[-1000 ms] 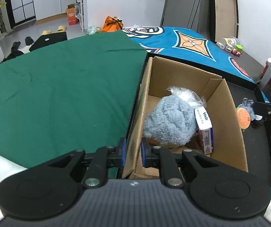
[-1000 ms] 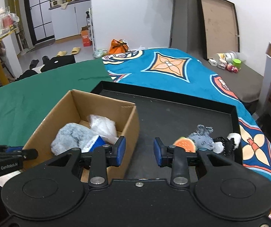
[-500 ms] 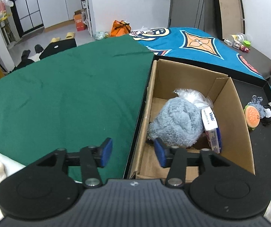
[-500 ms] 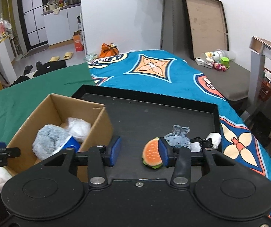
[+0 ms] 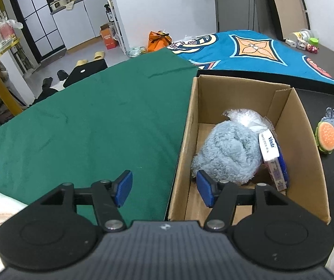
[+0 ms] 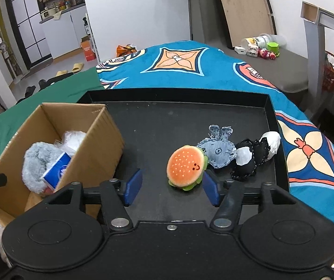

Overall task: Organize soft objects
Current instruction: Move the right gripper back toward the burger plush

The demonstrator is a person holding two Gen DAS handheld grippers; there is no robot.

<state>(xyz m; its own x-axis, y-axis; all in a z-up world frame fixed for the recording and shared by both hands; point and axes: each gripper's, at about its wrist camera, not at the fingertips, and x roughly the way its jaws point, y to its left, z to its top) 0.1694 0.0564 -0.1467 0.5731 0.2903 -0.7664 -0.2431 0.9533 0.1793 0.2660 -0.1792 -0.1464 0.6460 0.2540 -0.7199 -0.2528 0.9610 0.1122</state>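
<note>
A cardboard box point(image 5: 304, 126) point(image 6: 103, 144) stands on the left of a black tray point(image 6: 190, 121). It holds a grey fluffy plush point(image 5: 227, 151) point(image 6: 36, 161), a white plastic bag point(image 5: 244, 116) and a blue tissue pack point(image 5: 274, 158) point(image 6: 57, 172). A burger plush point(image 6: 185, 165) point(image 5: 326, 137), a blue denim toy point(image 6: 218, 151) and a black-and-white toy point(image 6: 255, 156) lie on the tray. My left gripper point(image 5: 164, 187) is open and empty, straddling the box's near left wall. My right gripper point(image 6: 171, 186) is open and empty, just in front of the burger plush.
The tray lies on a bed with a green cloth point(image 5: 85, 121) on the left and a blue patterned blanket point(image 6: 190, 70) behind and to the right. A low grey bench point(image 6: 283, 67) with small toys and cups stands at the far right.
My left gripper has opened from shut on the box's left wall and drawn back. My right gripper has opened wider and moved right, from beside the box to the burger plush.
</note>
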